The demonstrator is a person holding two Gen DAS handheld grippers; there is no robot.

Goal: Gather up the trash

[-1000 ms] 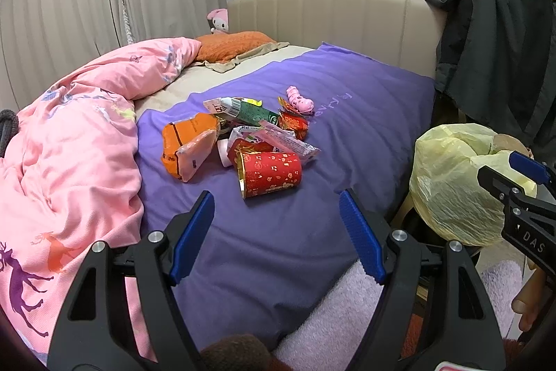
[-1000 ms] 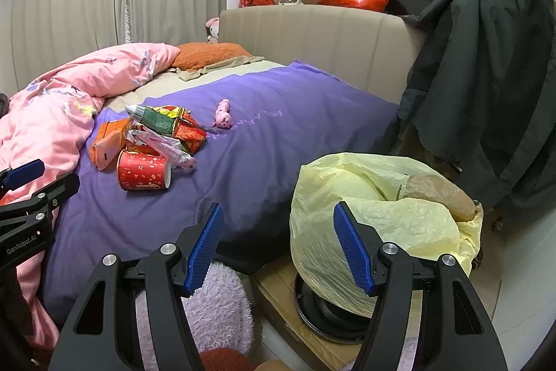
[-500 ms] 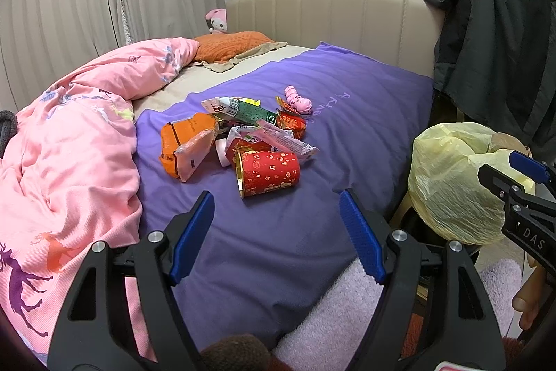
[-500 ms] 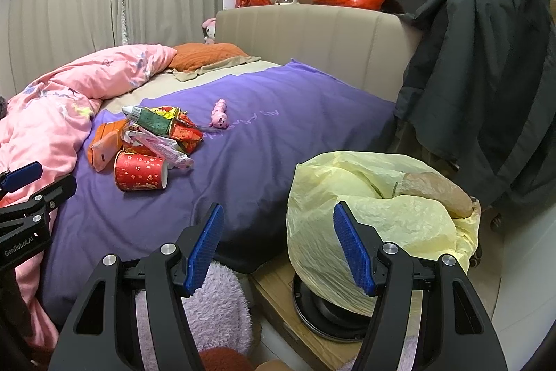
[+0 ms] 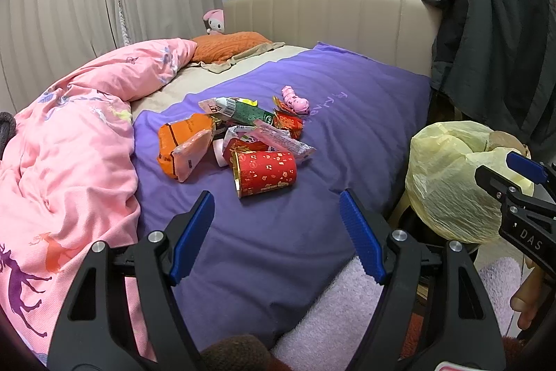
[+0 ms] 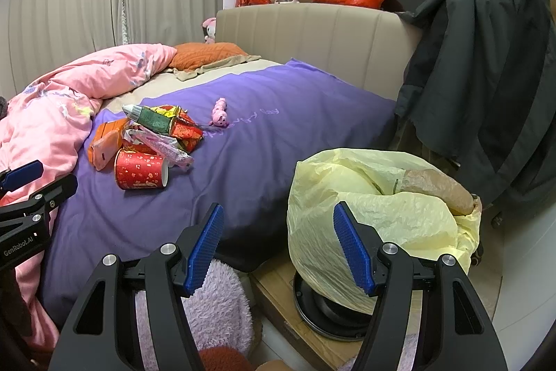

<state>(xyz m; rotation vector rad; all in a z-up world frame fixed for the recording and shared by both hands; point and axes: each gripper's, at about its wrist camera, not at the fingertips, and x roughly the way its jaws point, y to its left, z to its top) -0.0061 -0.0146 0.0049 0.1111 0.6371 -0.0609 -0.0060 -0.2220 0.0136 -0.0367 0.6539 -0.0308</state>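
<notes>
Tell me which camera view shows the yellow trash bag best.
The right wrist view: the yellow trash bag sits near and whole, its open mouth visible. The left wrist view shows it only at the right edge, partly hidden by the right gripper.

Wide-spread left hand-held gripper (image 5: 276, 228), red cup (image 5: 266, 174), wrappers (image 5: 243, 124), purple blanket (image 5: 278, 232)

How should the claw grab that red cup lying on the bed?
The red cup lies on its side on the purple blanket, nearest piece of the pile, open mouth toward the pink quilt. Probably best: bring the open left claw down from above, one finger on each long side, squeezing mid-body. The near side is clear; wrappers crowd the far side.
</notes>
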